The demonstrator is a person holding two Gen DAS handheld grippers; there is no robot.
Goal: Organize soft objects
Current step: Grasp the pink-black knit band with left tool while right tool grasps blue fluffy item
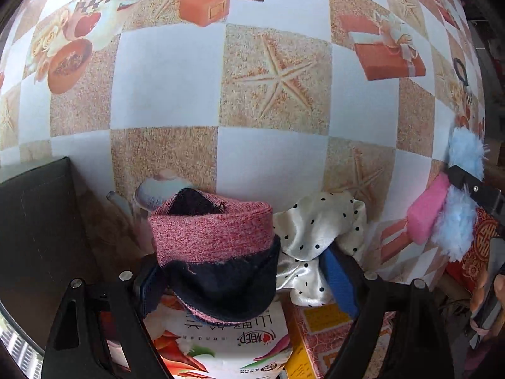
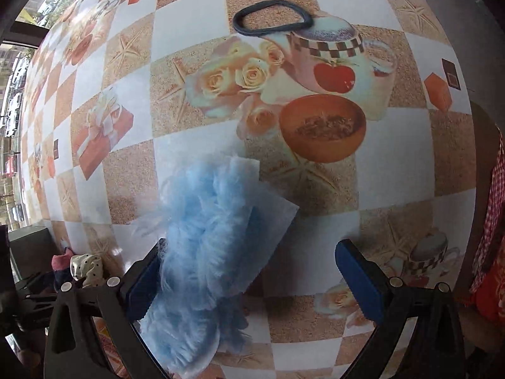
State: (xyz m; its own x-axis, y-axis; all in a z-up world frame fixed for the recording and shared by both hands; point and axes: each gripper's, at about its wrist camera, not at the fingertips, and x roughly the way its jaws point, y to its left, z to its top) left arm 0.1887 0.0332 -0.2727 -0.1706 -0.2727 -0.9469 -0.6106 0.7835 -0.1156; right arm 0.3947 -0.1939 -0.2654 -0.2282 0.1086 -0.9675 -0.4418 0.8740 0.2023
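In the left wrist view my left gripper has its blue pads wide apart, with a pink and navy knitted piece lying between them, resting on a printed packet. A white satin scrunchie with black dots lies against the right pad. In the right wrist view my right gripper is open; a fluffy light blue duster cloth leans against its left pad. A dark hair band lies far across the table. The left view shows the blue fluff and a pink sponge at right.
A dark box stands at the left of the left wrist view. An orange patterned carton lies beside the packet. The table carries a checked printed cloth. Red patterned fabric hangs at the right edge.
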